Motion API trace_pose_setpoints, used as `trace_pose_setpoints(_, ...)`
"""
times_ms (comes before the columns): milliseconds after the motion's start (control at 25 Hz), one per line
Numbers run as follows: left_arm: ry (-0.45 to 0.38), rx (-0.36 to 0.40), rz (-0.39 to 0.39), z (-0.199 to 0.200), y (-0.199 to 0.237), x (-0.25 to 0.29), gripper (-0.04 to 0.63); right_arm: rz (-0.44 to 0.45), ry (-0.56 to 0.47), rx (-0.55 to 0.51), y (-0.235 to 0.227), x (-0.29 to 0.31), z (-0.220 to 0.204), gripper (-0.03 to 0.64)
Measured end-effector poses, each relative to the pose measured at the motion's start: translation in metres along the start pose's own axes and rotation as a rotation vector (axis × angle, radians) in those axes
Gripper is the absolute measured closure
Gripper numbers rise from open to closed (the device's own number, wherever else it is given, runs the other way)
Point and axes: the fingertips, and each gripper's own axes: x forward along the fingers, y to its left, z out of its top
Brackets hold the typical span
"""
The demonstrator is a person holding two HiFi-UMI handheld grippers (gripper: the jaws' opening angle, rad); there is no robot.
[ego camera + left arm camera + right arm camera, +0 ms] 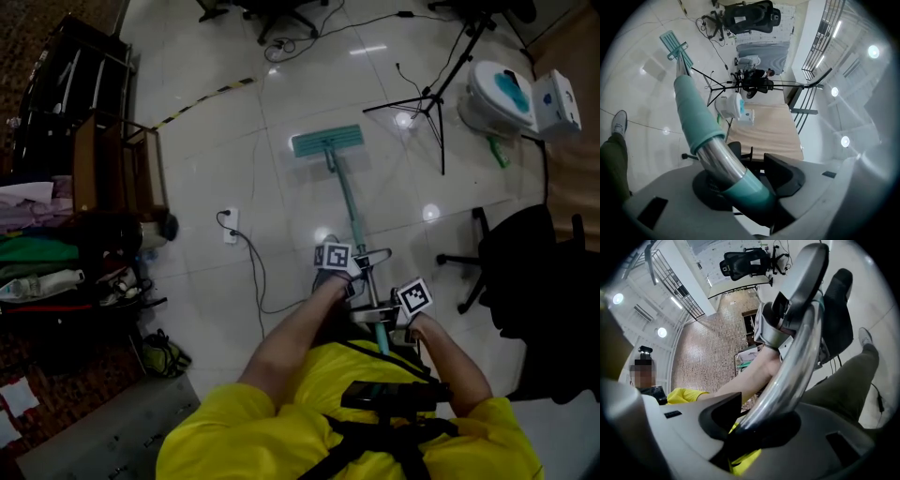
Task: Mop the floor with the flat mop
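A flat mop lies with its teal head (326, 140) flat on the glossy white floor, its handle (352, 212) sloping back toward me. My left gripper (339, 272) is shut on the mop handle (719, 159), a chrome tube with teal sleeves, with the mop head (673, 43) far off at the top left. Lower on the shaft my right gripper (401, 317) is shut on the chrome mop handle (787, 376), and the left gripper (787, 317) shows above it along the pole.
A white power strip (230, 226) and its cable trail across the floor left of the mop. A tripod (429, 101) and a white bucket (499, 96) stand at the back right, a black chair (525, 262) at the right, a cluttered dark shelf (80, 187) at the left.
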Motion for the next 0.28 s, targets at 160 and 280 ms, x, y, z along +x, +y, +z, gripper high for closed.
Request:
trace_pose_setpoints(160,-0.009,0.02,-0.014,0.005,-0.017,0.003,0.396,-0.009,0.007,-0.015,0.012,-0.003,0.001,0.489)
trace_pose_setpoints(280,-0.015,0.015,-0.013,0.009,-0.024,0.005,0.396,-0.004,0.007,-0.013,0.019,-0.005,0.004,0.489)
